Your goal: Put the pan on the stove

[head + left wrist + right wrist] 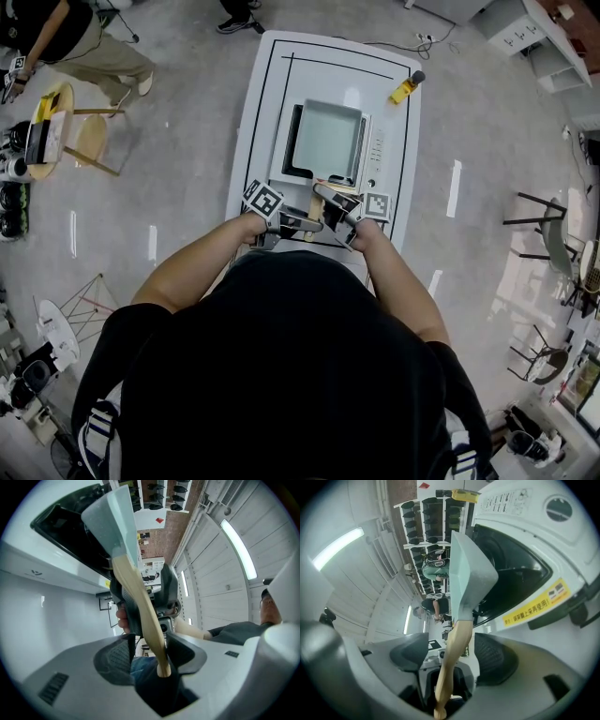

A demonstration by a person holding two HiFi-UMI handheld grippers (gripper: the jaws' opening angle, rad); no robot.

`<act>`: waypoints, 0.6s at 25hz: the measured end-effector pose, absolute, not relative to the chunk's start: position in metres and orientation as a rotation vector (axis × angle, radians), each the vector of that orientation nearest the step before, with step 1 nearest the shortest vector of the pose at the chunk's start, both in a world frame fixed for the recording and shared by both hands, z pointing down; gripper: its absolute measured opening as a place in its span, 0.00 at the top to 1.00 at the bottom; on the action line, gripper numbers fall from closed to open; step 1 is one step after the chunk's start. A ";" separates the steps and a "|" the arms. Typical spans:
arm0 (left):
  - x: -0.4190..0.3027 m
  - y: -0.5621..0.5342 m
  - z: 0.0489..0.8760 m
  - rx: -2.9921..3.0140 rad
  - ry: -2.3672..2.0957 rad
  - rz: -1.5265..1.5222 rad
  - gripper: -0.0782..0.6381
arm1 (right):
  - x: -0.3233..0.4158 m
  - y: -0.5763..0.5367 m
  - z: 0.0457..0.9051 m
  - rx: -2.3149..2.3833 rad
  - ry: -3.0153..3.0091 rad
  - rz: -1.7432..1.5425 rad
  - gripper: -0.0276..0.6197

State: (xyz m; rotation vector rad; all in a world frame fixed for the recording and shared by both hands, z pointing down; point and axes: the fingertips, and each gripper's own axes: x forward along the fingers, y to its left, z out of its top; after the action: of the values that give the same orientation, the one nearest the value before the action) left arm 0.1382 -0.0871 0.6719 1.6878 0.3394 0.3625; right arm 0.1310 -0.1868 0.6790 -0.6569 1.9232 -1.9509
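Note:
A square pale green pan sits on the black top of a white stove on the table. Its wooden handle points back at me. My left gripper and right gripper face each other across that handle. In the left gripper view the handle runs between the jaws of the left gripper, close to the right pad, and they stand open. The right gripper view shows the right gripper open too, with the handle loose between its pads and the pan beyond.
The stove stands on a long white table with a yellow bottle at its far right. A wooden stool and a person are at the upper left, and dark chairs stand to the right.

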 end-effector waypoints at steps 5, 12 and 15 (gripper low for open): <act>0.132 -0.093 0.673 1.719 0.313 0.364 0.60 | 0.140 -0.183 0.681 -0.706 1.962 -1.924 0.50; 0.118 -0.098 0.674 1.801 0.280 0.396 0.59 | 0.159 -0.171 0.689 -0.828 1.963 -1.925 0.50; 0.108 -0.096 0.674 1.839 0.290 0.422 0.58 | 0.164 -0.166 0.688 -0.862 1.985 -1.902 0.50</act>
State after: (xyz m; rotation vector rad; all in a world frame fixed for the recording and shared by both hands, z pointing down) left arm 0.1079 -0.0962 0.6737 1.8392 0.2903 0.4220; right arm 0.1645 -0.1661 0.6878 -0.8616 1.9846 -1.9018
